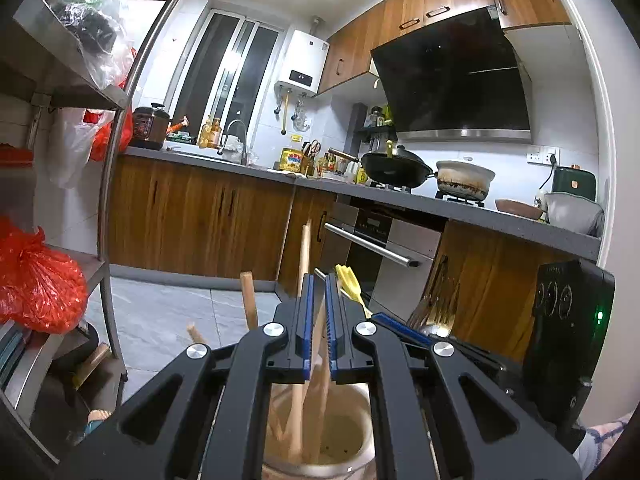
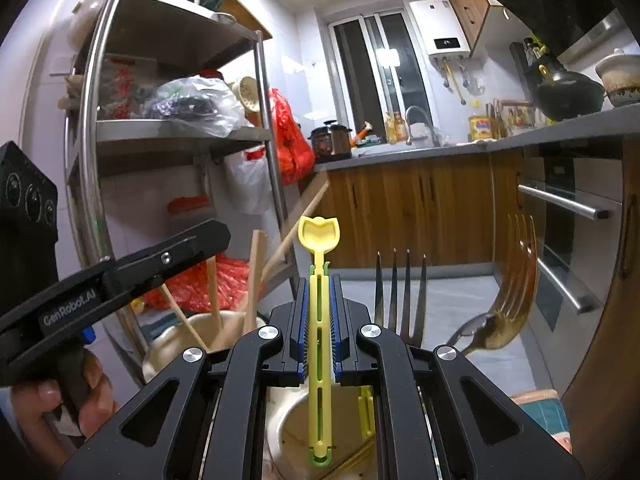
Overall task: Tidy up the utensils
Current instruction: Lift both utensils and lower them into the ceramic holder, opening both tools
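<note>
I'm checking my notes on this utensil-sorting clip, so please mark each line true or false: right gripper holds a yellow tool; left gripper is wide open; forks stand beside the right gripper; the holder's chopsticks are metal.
1. The right gripper is shut on a yellow utensil. True.
2. The left gripper is wide open. False: it is closed on a wooden stick.
3. Metal forks stand beside the right gripper. True.
4. The holder contains metal chopsticks. False: the sticks are wooden.
</note>
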